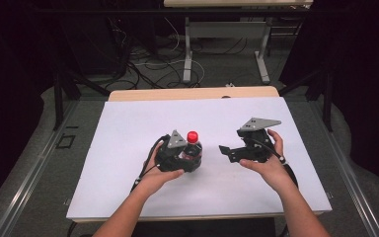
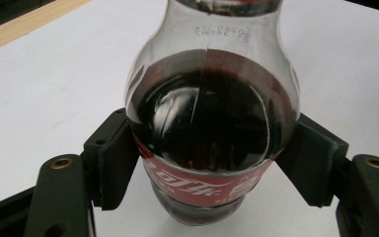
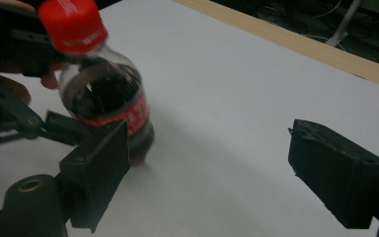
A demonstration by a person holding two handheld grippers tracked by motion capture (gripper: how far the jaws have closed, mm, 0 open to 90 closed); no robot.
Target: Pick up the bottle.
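Your left gripper (image 2: 205,163) has its fingers (image 2: 113,158) clamped on the cola bottle (image 2: 209,133), one pad on each side at the red label. The bottle stands upright on the white table (image 1: 128,133), red cap (image 1: 192,136) on. Your right gripper (image 3: 207,168) sits just beside the bottle, jaws spread wide, gripping nothing.
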